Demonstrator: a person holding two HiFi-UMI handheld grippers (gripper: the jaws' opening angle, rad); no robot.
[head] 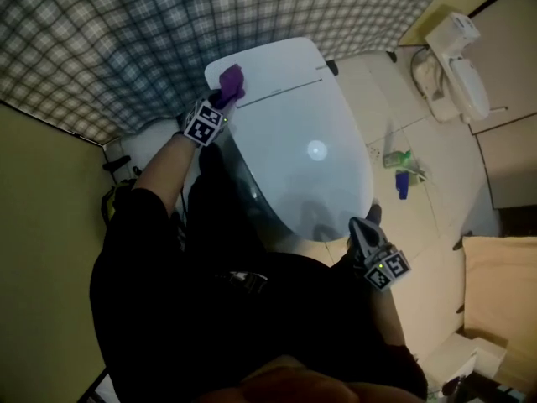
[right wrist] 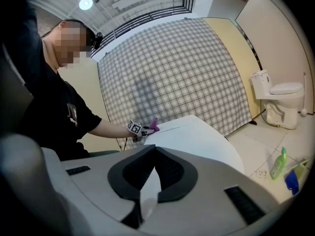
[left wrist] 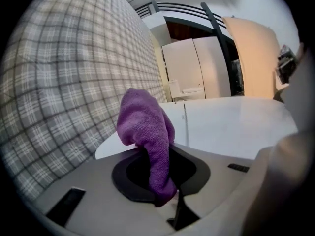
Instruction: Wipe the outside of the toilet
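Observation:
A white toilet [head: 306, 154] with its lid down fills the middle of the head view. My left gripper [head: 220, 101] is at its back left corner, shut on a purple cloth [head: 232, 80] that rests on the rear top panel. In the left gripper view the cloth [left wrist: 147, 132] hangs out of the jaws over the white top [left wrist: 231, 122]. My right gripper [head: 362, 232] is shut with nothing in it, beside the lid's front right edge. The right gripper view looks across the lid [right wrist: 197, 136] to the left gripper [right wrist: 139, 128] and the cloth [right wrist: 153, 125].
A plaid curtain [head: 168, 32] hangs close behind the toilet. On the tiled floor to the right lie a green bottle [head: 397, 159] and a blue object [head: 403, 183]. A second toilet [head: 453, 65] stands at the far right, with a beige panel [head: 499, 284] nearer.

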